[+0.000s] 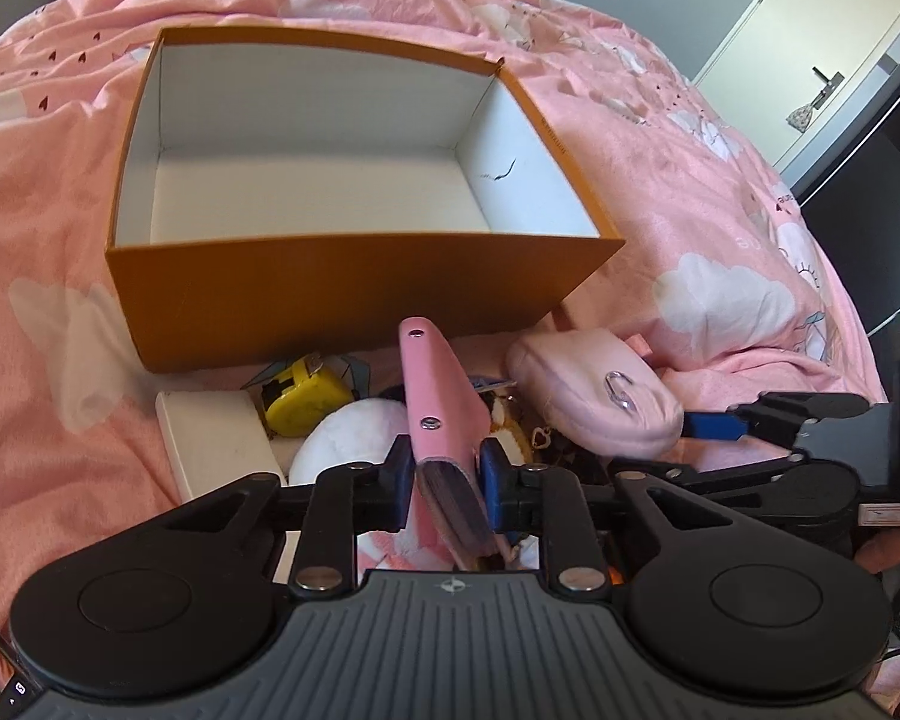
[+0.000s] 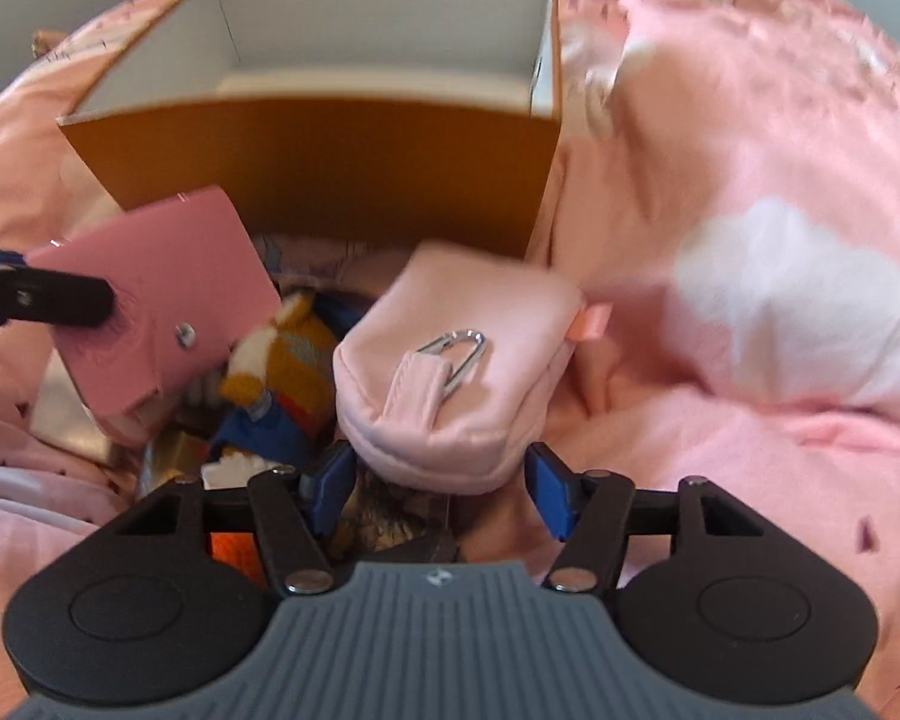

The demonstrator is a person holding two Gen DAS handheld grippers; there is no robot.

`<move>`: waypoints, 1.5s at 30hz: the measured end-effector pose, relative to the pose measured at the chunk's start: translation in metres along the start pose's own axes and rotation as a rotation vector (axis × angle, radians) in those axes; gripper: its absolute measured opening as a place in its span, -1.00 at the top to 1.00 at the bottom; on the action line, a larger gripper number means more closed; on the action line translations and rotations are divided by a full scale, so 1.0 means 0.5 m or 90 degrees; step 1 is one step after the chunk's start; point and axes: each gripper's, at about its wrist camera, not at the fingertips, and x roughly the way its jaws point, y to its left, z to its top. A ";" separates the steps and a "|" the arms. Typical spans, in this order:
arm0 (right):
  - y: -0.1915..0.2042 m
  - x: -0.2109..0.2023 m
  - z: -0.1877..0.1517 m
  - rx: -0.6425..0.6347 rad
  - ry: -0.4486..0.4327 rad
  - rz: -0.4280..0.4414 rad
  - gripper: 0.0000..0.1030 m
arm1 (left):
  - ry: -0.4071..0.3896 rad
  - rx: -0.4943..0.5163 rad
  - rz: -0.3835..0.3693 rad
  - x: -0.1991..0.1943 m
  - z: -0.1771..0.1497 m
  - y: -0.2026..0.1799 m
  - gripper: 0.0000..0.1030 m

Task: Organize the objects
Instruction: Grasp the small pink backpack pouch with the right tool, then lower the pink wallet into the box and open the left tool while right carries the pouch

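On a pink quilt [image 1: 660, 138] printed with white clouds, an orange box [image 1: 342, 294] with a white lining is seen open and apparently empty, with a jumble of small things heaped just in front of its near wall. A pink wallet [image 1: 441, 396] with metal snap studs is pinched between the blue pads of the left gripper [image 1: 444, 483], taken by one end so that its far end points toward the box. It is judged to be light, fairly stiff and smooth-faced, so a hold across its thick folded edge, as now, should serve better than one on the flat flap.

The right gripper [image 2: 441, 483] is shown with jaws spread on either side of the near end of a soft pink pouch [image 2: 456, 360]; no pad is seen pressing on it. The pouch looks padded and yielding, likely light, and would probably squash under a grip; a hold across its plump body is judged sounder than one on the small metal clip [image 2: 459, 351] or the fabric tab.

Beside these lie a yellow tape measure [image 1: 303, 399], a white plush shape [image 1: 348, 441], a flat white box [image 1: 216, 438] and a small orange stuffed toy [image 2: 288, 354], all still outside the box.
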 end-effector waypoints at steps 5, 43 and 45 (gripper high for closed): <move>-0.003 -0.049 0.021 -0.016 -0.095 -0.023 0.19 | 0.000 0.019 0.008 0.008 0.011 -0.013 0.56; -0.044 -0.047 0.081 -0.174 -0.139 0.040 0.74 | 0.171 0.002 -0.064 0.080 0.101 0.064 0.52; -0.064 -0.066 0.091 -0.117 -0.147 0.052 0.77 | 0.155 -0.010 -0.077 0.060 0.097 0.056 0.59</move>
